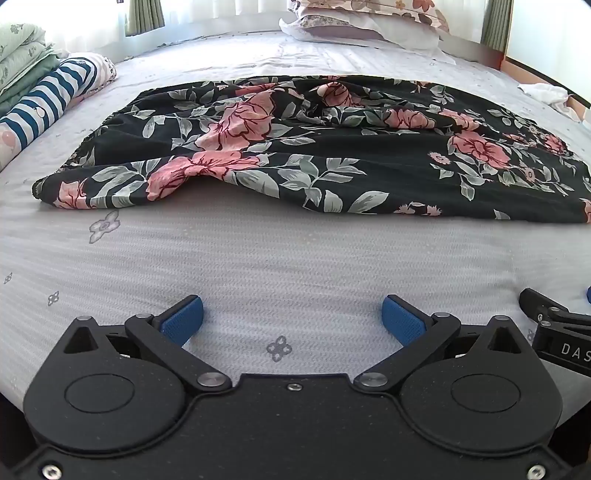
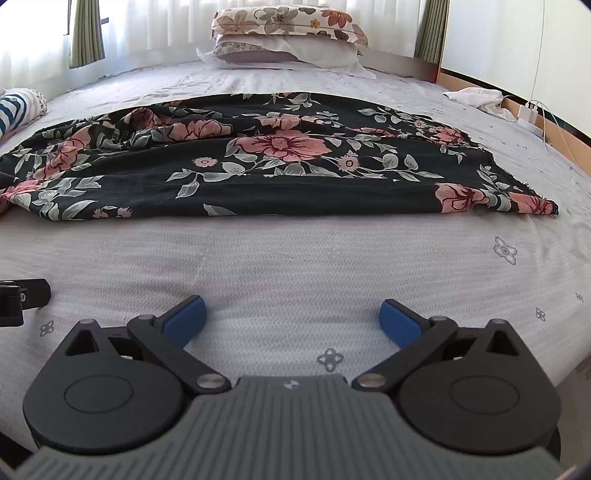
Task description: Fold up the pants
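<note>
Pants [image 1: 314, 147] lie spread at twelve o'clock, untouched; left gripper [image 1: 291, 317] and right gripper [image 2: 291, 317] hover wide, empty. Likely next: reach the near edge.

Black floral-print pants [image 1: 332, 147]: thin, matt, limp cloth. Pale grey bed sheet [image 1: 295, 266]: ribbed woven cloth, matt. Left gripper [image 1: 291, 317] matt black plastic, bright metal pivots, textured blue pads [image 1: 183, 321]; right gripper [image 2: 291, 317] same.

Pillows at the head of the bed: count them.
2, stacked at the far end of the bed: a floral pillow on top, a pale one beneath it. Others may be hidden behind the stack.
</note>
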